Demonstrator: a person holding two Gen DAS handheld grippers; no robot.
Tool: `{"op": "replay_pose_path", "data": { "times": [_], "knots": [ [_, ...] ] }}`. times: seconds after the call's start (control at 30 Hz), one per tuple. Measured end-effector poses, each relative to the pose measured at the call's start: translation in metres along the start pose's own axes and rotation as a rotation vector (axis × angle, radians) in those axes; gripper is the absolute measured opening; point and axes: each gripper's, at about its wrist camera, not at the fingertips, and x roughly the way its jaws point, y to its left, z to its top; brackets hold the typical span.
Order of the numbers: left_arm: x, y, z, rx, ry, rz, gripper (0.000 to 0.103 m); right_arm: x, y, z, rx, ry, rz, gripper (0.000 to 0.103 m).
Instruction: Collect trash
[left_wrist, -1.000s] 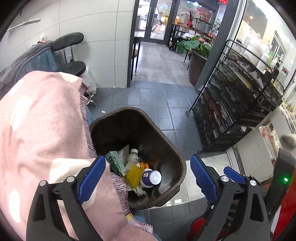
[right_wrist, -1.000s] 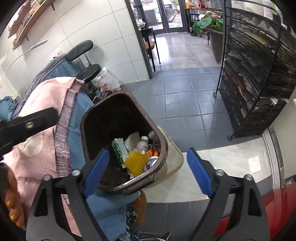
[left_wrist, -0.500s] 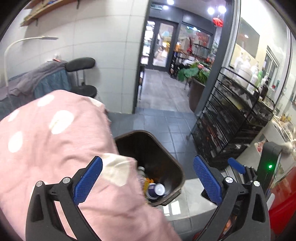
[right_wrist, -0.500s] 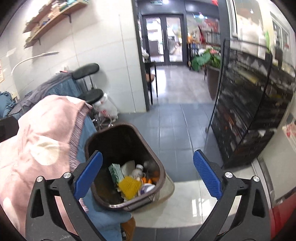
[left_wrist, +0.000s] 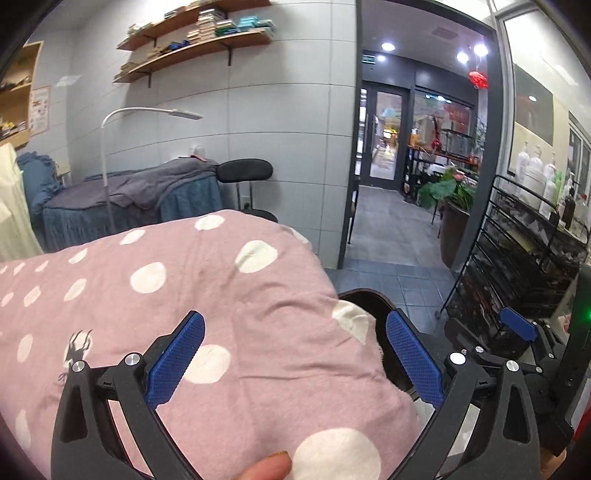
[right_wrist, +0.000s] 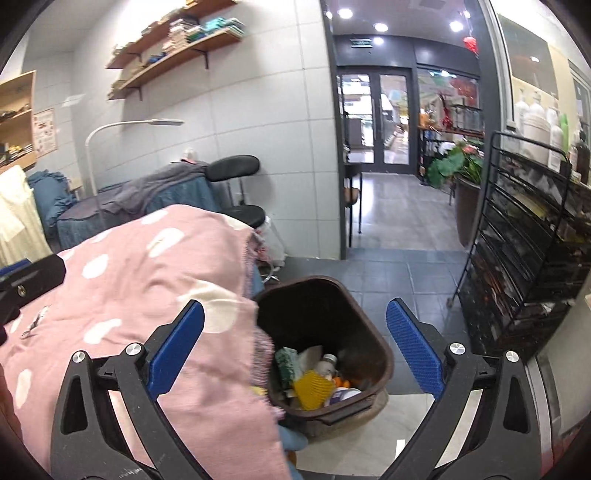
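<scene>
The brown trash bin (right_wrist: 325, 332) stands on the floor just beside the pink dotted blanket (right_wrist: 147, 295), below and ahead of both grippers. In the right wrist view its open mouth sits low between the blue pads, slightly left of centre, with the trash inside plain to see: a green carton (right_wrist: 286, 363), a yellow mesh piece (right_wrist: 314, 387), a small white-capped bottle (right_wrist: 328, 363) and something orange (right_wrist: 341, 382) beside it. The bin's longer side runs near to far, away from the camera.

In the left wrist view only a sliver of the bin's rim (left_wrist: 365, 295) shows past the blanket, which fills the space between that gripper's pads. So the right gripper (right_wrist: 294, 349) has the clear line to the bin; the left gripper (left_wrist: 294, 360) would have to cross the blanket's edge first.

Both sets of jaws stand spread wide and hold nothing. The blanket lies under the left pads, and I cannot tell whether it touches them.

No brand or label can be read. A poster (right_wrist: 45, 131) on the far left wall and a small sign (right_wrist: 360, 44) above the far door carry marks too small to make out.
</scene>
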Motion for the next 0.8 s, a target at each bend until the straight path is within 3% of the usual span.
{"op": "replay_pose_path", "data": {
  "times": [0.23,0.5,0.8],
  "knots": [
    [-0.02,0.021,-0.018,-0.014,-0.013,0.049,0.097,-0.038,0.021,-0.002,-0.062,-0.093,0.033,0.097],
    [-0.045,0.028,-0.026,-0.029,-0.102,0.112,0.097,-0.069,0.038,-0.005,-0.113,-0.169,0.063,0.097],
    [-0.052,0.033,-0.027,-0.044,-0.116,0.118,0.097,-0.07,0.038,-0.003,-0.106,-0.175,0.066,0.097]
  ]
}}
